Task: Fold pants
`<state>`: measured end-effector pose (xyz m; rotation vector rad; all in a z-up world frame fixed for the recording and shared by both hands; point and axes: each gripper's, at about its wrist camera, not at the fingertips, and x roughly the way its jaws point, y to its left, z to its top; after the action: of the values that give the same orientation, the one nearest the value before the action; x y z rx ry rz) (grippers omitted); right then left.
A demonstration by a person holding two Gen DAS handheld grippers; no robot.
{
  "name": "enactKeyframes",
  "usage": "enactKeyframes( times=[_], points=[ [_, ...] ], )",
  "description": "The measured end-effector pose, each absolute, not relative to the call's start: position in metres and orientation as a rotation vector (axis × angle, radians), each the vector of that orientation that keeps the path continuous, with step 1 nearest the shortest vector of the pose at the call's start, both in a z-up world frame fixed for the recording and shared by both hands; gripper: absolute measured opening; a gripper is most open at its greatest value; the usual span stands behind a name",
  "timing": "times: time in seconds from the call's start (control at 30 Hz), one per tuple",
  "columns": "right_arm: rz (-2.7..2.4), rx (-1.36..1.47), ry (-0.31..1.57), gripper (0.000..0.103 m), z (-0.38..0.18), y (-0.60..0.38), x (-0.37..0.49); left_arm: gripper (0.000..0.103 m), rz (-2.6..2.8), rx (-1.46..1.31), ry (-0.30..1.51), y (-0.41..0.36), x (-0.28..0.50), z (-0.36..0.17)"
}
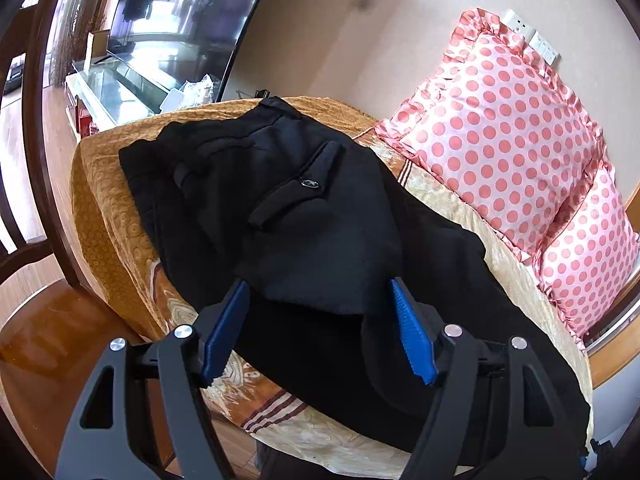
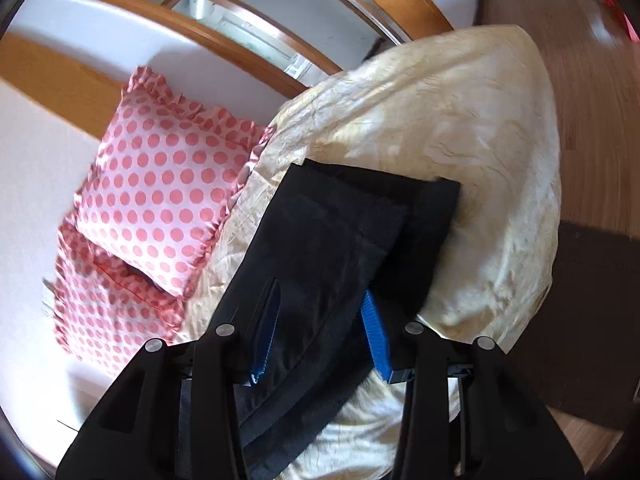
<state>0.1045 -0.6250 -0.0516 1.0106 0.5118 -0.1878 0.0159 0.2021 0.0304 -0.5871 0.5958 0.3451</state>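
Black pants lie spread on a gold patterned bedspread, waist and a buttoned back pocket at the far end. My left gripper is open, hovering just above the seat of the pants with its blue pads wide apart. In the right wrist view the pant legs stretch away, their hems lying on the cream bedspread. My right gripper is open, its blue pads on either side of the leg fabric, close above or touching it.
Two pink polka-dot pillows stand against the wall on the far side of the bed; they also show in the right wrist view. A TV on a glass stand lies beyond the bed's end. Wooden floor surrounds the bed.
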Motion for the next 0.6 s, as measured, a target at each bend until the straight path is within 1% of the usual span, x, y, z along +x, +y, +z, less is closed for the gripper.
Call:
enactKeyframes(
  times=[0.03, 0.07, 0.13, 0.23, 0.3, 0.43, 0.6],
  points=[
    [-0.199, 0.969, 0.529, 0.016, -0.050, -0.624, 0.111, 0.072, 0.346, -0.584, 0.597, 0.202, 0.016, 0.030],
    [-0.198, 0.941, 0.539, 0.003, -0.049, -0.624, 0.116, 0.072, 0.347, -0.580, 0.600, 0.202, 0.017, 0.030],
    [-0.191, 0.922, 0.508, 0.002, -0.040, -0.627, 0.118, 0.072, 0.348, -0.575, 0.603, 0.201, 0.018, 0.030],
    [-0.236, 0.851, 0.374, 0.002, -0.009, -0.633, 0.095, 0.072, 0.350, -0.575, 0.611, 0.200, 0.019, 0.031],
    [-0.283, 0.817, 0.353, 0.002, -0.003, -0.634, 0.084, 0.072, 0.352, -0.567, 0.613, 0.199, 0.019, 0.031],
    [-0.328, 0.827, 0.466, 0.002, -0.033, -0.641, 0.091, 0.072, 0.353, -0.539, 0.618, 0.198, 0.021, 0.029],
    [-0.340, 0.842, 0.510, 0.002, -0.053, -0.639, 0.098, 0.072, 0.324, -0.582, 0.613, 0.204, 0.019, 0.029]
  ],
)
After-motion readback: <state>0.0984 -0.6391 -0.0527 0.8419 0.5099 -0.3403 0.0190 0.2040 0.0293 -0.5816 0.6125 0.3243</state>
